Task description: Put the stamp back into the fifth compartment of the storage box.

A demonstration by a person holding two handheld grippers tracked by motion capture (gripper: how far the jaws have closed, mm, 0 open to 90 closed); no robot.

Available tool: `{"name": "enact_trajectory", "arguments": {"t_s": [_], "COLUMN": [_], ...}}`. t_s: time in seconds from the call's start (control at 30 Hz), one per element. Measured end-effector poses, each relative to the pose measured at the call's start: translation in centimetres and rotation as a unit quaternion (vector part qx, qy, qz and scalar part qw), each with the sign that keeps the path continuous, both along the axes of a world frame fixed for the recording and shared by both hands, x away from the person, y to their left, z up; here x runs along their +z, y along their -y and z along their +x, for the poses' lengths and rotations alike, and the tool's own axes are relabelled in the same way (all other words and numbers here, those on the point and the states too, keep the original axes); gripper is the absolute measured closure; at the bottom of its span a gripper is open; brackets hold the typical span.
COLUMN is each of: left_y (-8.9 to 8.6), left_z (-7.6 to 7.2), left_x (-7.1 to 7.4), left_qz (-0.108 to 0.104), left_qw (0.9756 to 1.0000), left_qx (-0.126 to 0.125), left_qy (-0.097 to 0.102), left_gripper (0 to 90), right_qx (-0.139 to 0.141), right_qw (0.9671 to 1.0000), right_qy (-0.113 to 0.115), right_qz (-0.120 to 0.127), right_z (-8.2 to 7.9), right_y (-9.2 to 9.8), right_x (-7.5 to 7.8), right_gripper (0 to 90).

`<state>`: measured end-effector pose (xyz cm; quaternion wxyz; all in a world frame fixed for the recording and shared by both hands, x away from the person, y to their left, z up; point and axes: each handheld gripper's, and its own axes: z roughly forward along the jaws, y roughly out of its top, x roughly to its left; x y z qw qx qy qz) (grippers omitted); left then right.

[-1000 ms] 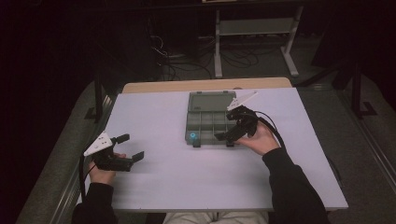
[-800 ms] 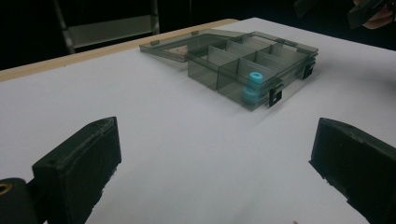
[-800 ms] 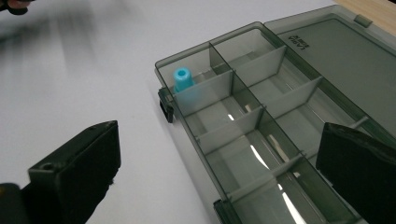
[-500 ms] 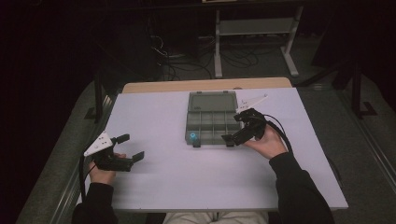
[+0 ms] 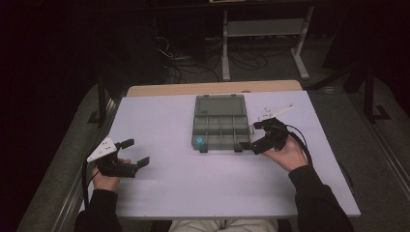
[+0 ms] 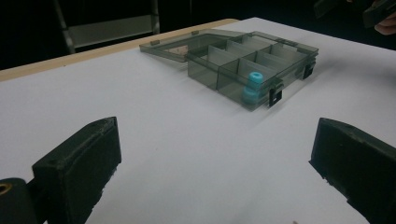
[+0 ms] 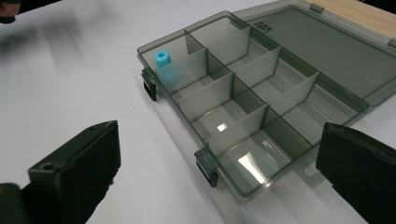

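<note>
We take the smoky grey compartment box [image 5: 221, 129] as our landmark. It lies open near the far middle of the white counter [image 5: 203, 188], its lid [image 5: 220, 105] folded flat on the side away from us and its two black latches [image 5: 237, 148] on the near wall. Thin dividers split it into small cells. In the near-left corner cell stands a small blue cylinder [image 5: 199, 141], upright; from the right gripper view we see it [image 7: 163, 59] has a hole in its top and leans close to the cell's front wall. The other cells look bare from here.

Just beside the box's near-right corner we hold the right hand-held gripper [image 5: 256, 136], its jaws spread wide and holding nothing; one jaw tip comes close to the right latch, though we cannot tell whether it touches. In its own view the two black jaws frame the box's near-right cells with open counter between them.

Well to the left of the box and nearer to us, the left hand-held gripper [image 5: 135, 153] rests low over the counter, pointing toward the box. Its jaws are also spread apart with nothing between them.
</note>
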<state>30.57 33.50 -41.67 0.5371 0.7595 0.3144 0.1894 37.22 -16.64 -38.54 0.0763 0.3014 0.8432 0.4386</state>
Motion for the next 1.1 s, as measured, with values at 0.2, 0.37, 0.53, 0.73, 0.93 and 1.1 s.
{"name": "enact_trajectory", "arguments": {"t_s": [0.2, 0.37, 0.53, 0.73, 0.93, 1.1], "left_y": [0.0, -0.1, 0.0, 0.0, 0.0, 0.0], "left_z": [0.0, 0.0, 0.0, 0.0, 0.0, 0.0], "left_x": [0.0, 0.0, 0.0, 0.0, 0.0, 0.1], "left_qz": [0.001, 0.002, 0.000, 0.000, 0.000, -0.002], "left_qw": [1.0000, 1.0000, 1.0000, 1.0000, 1.0000, 1.0000], "left_qx": [0.000, 0.001, -0.001, -0.002, -0.002, -0.003], "left_qy": [0.000, 0.000, 0.002, 0.001, 0.002, 0.003], "left_gripper": [1.5, 1.5, 1.5, 1.5, 1.5, 1.5], "right_qx": [-0.008, -0.013, -0.020, -0.036, -0.044, -0.054], "right_qw": [1.0000, 0.9999, 0.9996, 0.9990, 0.9985, 0.9976], "right_qy": [0.004, 0.007, 0.013, 0.018, 0.018, 0.017], "right_qz": [0.000, 0.004, 0.014, 0.022, 0.027, 0.039], "right_z": [-0.7, -1.3, -2.0, -3.3, -3.9, -4.5], "right_y": [0.9, 1.4, 1.9, 2.9, 3.6, 4.5], "right_x": [-0.6, -0.7, -0.9, -1.6, -1.9, -2.2], "right_gripper": [0.0, 0.0, 0.0, 0.0, 0.0, 0.0]}}
